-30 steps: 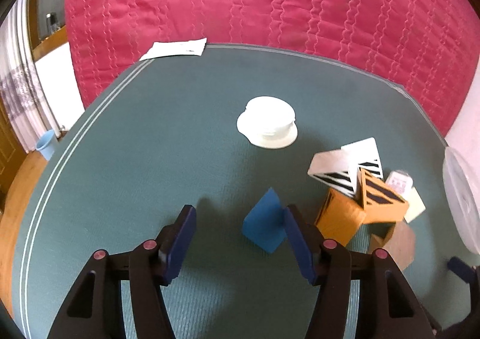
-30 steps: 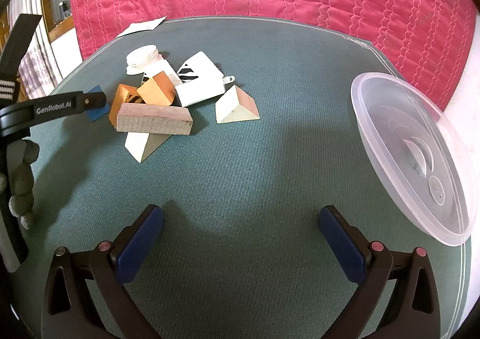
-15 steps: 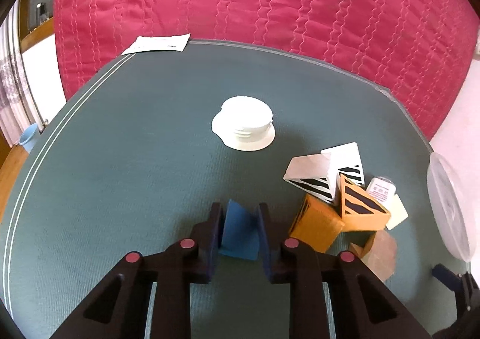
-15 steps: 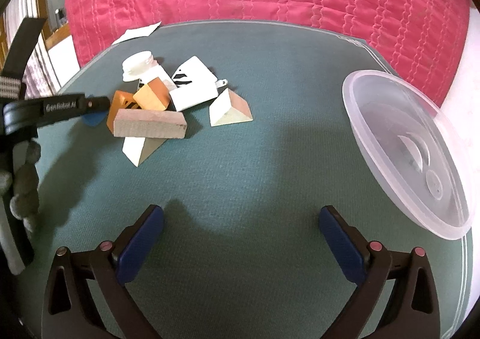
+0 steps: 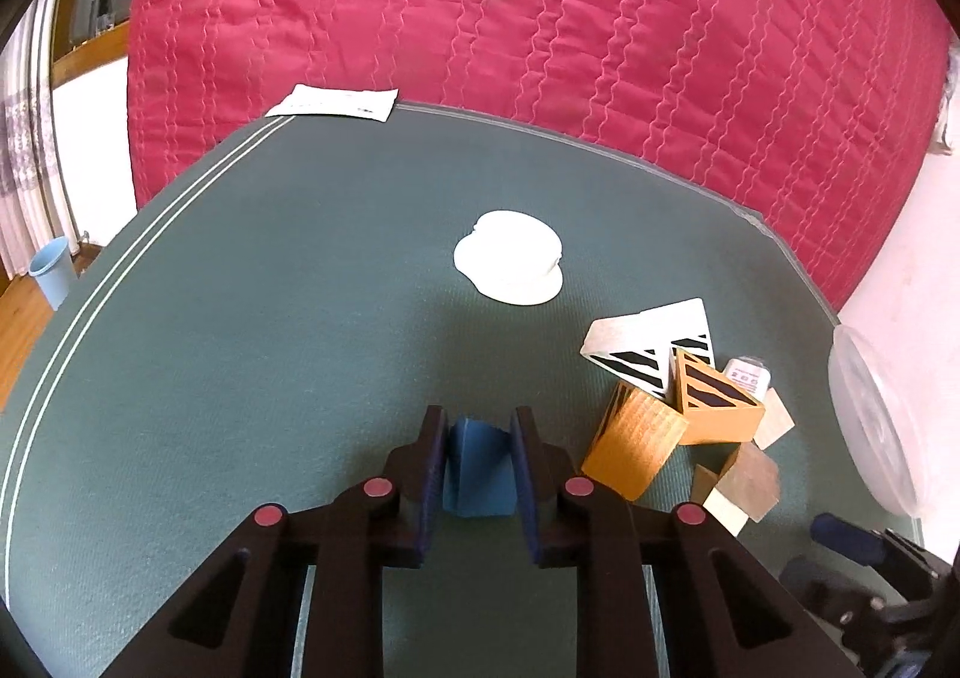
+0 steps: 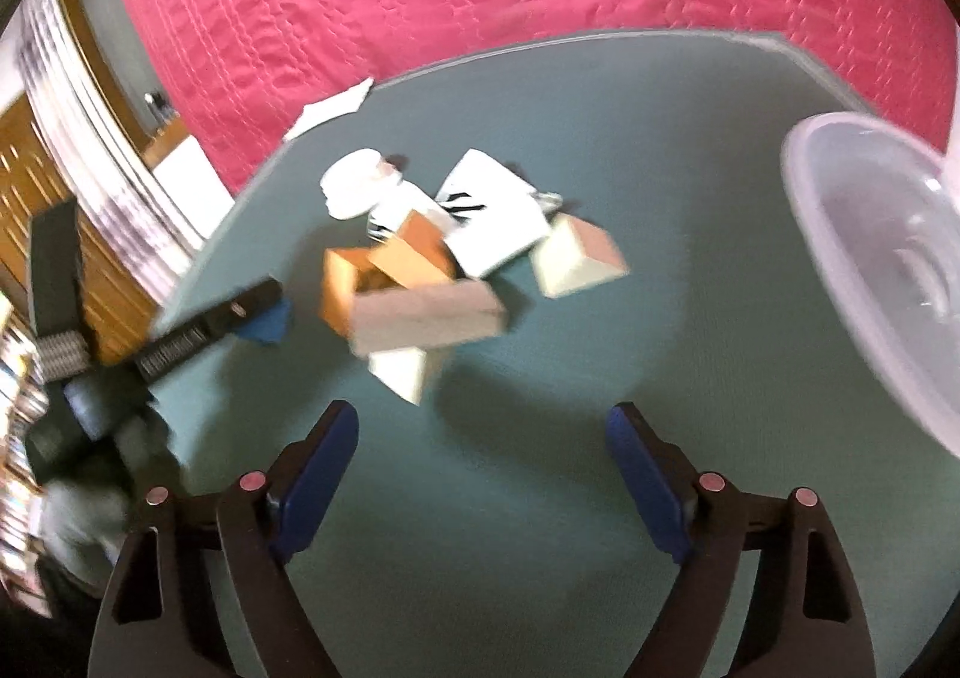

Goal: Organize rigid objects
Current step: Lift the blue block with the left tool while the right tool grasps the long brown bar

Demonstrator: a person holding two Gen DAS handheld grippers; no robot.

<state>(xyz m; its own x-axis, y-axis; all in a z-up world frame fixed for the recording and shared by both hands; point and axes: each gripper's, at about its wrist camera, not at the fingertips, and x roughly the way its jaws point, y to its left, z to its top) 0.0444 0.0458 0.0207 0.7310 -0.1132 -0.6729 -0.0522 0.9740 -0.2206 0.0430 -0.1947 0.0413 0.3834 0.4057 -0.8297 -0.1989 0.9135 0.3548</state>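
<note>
The left gripper (image 5: 480, 441) has closed from wide open onto the blue wooden wedge block (image 5: 480, 468), now clamped between its pads on the green mat (image 5: 300, 288); the block appears ready for lifting. The right gripper (image 6: 483, 438), jaws just narrowing yet empty, faces the pile of wooden blocks (image 6: 432, 282) ahead.

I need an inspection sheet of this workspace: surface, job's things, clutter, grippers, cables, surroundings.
Surface: green mat, flat.
Job's things: blue block apart from a heap of wooden blocks; clear plastic lid at the mat's right edge.
Clutter: white round lid; paper sheet at the far corner.
Grippers: left gripper shut on the blue block; right gripper open, jaws just closing partway, nothing between.
Cables: nothing seen.
Surroundings: pink quilt; blue bin on the floor.
</note>
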